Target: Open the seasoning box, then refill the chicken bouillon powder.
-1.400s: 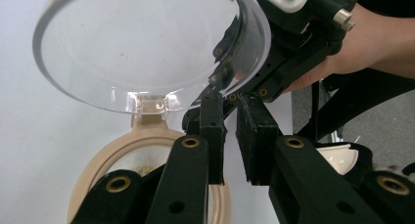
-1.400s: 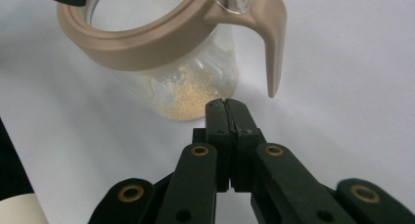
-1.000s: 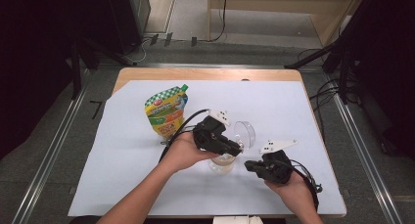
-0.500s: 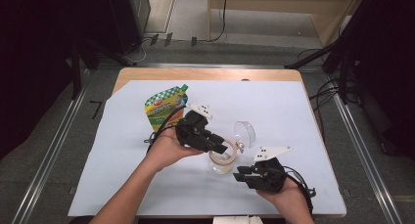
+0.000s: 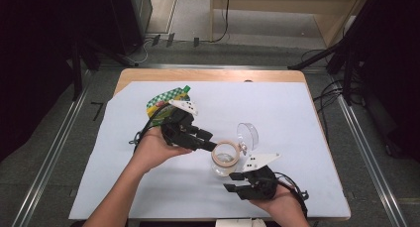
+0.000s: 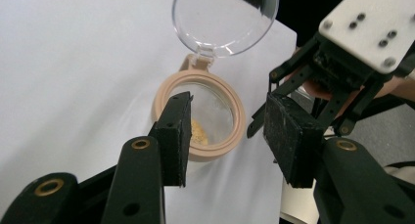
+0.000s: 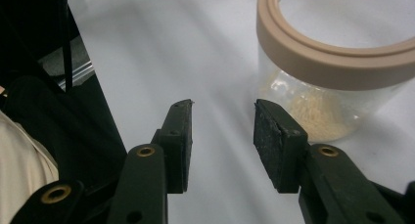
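A small clear jar [image 5: 224, 160] with a tan rim stands on the white table cover, a little yellowish powder at its bottom [image 6: 198, 131]. Its clear round lid [image 5: 247, 135] is swung open on a hinge behind it. My left gripper [image 5: 210, 141] sits just left of the jar, pointing at it. Its jaws have just been opening and nothing is pressed between them [image 6: 230, 106]. My right gripper [image 5: 229, 182] lies in front of the jar near the table's front edge. Its jaws have also just been opening, with bare cover between them [image 7: 222, 111] and the jar [image 7: 337, 72] off to the right.
A green and yellow stand-up pouch [image 5: 166, 100] lies at the back left, behind my left hand. The white cover [image 5: 297, 118] spreads over a wooden table [image 5: 208, 74]. Black cables trail from both grippers.
My left gripper has drawn back leftward from the jar and its jaws have opened. My right gripper has slid left along the front edge, its jaws opening too. The jar has stayed in place.
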Motion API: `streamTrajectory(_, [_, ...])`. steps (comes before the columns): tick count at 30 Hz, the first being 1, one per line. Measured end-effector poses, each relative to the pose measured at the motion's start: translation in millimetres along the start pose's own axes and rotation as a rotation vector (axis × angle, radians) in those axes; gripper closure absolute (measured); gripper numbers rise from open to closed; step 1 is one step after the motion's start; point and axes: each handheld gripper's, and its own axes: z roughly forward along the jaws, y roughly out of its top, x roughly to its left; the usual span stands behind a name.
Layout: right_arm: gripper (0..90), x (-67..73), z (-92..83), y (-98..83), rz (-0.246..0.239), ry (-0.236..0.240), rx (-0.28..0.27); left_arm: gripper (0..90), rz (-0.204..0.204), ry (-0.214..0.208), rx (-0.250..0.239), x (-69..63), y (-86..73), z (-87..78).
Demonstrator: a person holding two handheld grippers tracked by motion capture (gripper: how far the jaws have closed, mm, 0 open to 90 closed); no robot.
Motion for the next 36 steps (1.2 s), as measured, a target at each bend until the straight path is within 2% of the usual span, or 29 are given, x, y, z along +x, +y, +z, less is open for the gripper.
streamTrajectory(4, [57.8, 1.4, 3.1, 0.6, -0.007, 0.003, 0.001, 54.8, -0.008, 0.041, -0.016, 1.5, 0.3, -9.5])
streamTrajectory(9, [57.3, 1.9, 5.5, 1.7, 0.001, 0.006, 0.003, 54.7, -0.022, 0.068, -0.033, 4.1, -2.3, -21.5])
streamTrajectory(13, [56.0, 2.3, 7.8, 2.2, -0.007, 0.01, 0.001, 49.7, -0.046, 0.092, -0.058, 6.8, -3.7, -34.6])
streamTrajectory(15, [54.5, 3.0, 8.8, 3.0, -0.009, 0.013, 0.003, 46.9, -0.051, 0.106, -0.058, 7.5, -4.5, -39.7])
streamTrajectory(24, [53.0, 6.0, 11.6, 5.1, -0.022, 0.043, 0.001, 45.5, -0.076, 0.149, -0.072, 11.1, -10.7, -64.9])
streamTrajectory(36, [52.8, 9.0, 13.8, 5.3, -0.027, 0.049, 0.012, 43.7, -0.093, 0.234, -0.082, 13.7, -23.2, -100.9])
